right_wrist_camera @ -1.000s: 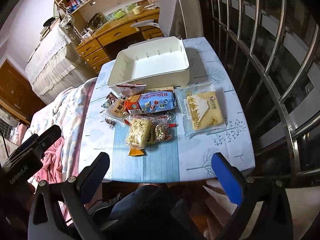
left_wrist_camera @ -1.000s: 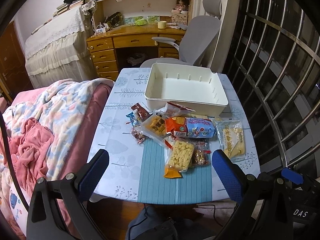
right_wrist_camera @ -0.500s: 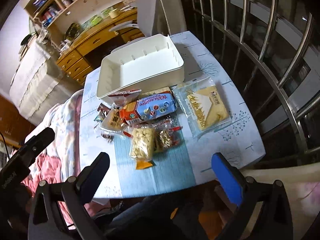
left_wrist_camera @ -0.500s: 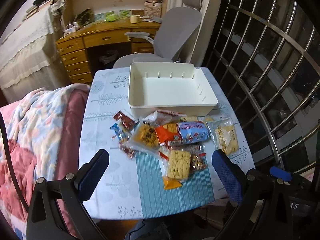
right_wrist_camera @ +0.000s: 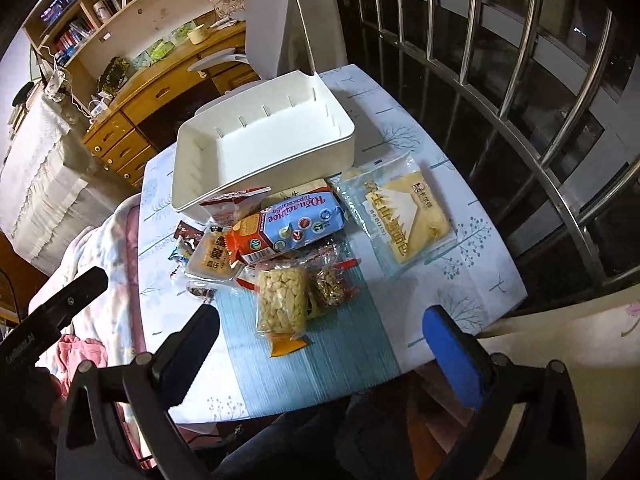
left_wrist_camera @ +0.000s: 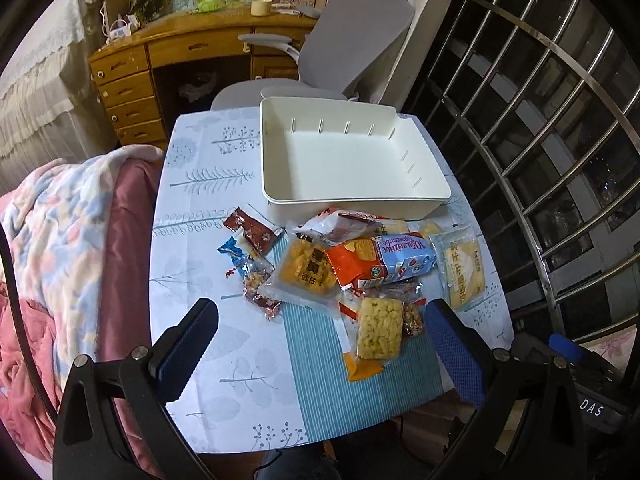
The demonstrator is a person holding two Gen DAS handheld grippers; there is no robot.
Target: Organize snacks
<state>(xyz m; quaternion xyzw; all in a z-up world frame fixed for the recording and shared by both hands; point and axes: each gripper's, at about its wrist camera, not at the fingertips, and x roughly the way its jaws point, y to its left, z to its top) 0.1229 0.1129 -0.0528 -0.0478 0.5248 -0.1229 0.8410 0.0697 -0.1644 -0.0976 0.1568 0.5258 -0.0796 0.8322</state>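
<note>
An empty white bin (left_wrist_camera: 352, 160) stands at the far side of a small table (left_wrist_camera: 192, 216); it also shows in the right wrist view (right_wrist_camera: 264, 148). In front of it lies a heap of snack packets: a blue and orange biscuit pack (left_wrist_camera: 384, 260) (right_wrist_camera: 296, 224), a puffed corn bag (left_wrist_camera: 378, 332) (right_wrist_camera: 282, 300), a yellow cake packet (left_wrist_camera: 464, 268) (right_wrist_camera: 400, 212) and small red wrappers (left_wrist_camera: 252, 232). My left gripper (left_wrist_camera: 320, 344) is open and empty, above the table's near edge. My right gripper (right_wrist_camera: 320, 344) is open and empty, also above the near edge.
A bed with a pink and blue blanket (left_wrist_camera: 60, 248) lies left of the table. A grey office chair (left_wrist_camera: 344, 48) and a wooden desk (left_wrist_camera: 168, 56) stand behind it. A metal window grille (left_wrist_camera: 560, 140) runs along the right. The left gripper's body (right_wrist_camera: 48, 320) shows at the right view's left edge.
Both grippers have moved forward and closer to the table, so the snacks and bin appear larger. Both stay open and empty. Nothing on the table has moved.
</note>
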